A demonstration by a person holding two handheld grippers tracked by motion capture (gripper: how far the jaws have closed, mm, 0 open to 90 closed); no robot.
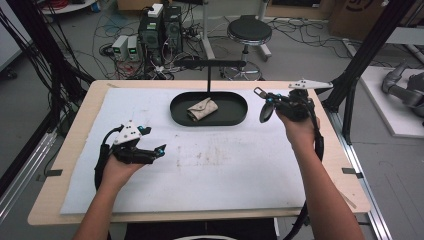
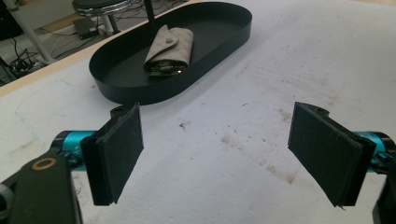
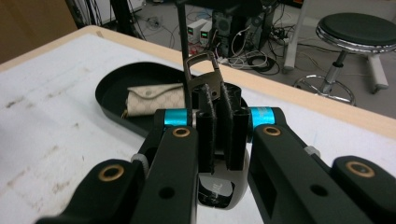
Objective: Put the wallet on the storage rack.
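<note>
The right claw (image 3: pixel 219 135) is raised over the desk (image 1: pixel 75 145) to the right of the black oval tray (image 1: pixel 180 116), clamped on a dark key fob (image 3: pixel 215 191) with a metal clip (image 3: pixel 203 70) sticking out above its pads. The left claw (image 2: pixel 233 154) hovers wide open and empty above the white mat (image 1: pixel 225 165). A beige pouch (image 1: pixel 201 109) lies in the tray.

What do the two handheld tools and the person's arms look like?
Both are black. The left tool and right tool have cyan bands near flat, dark-padded fingers, brass-coloured pivot rings, a grey triangular plate on top and a trailing black cable. The forearms are bare, without sleeves.
</note>
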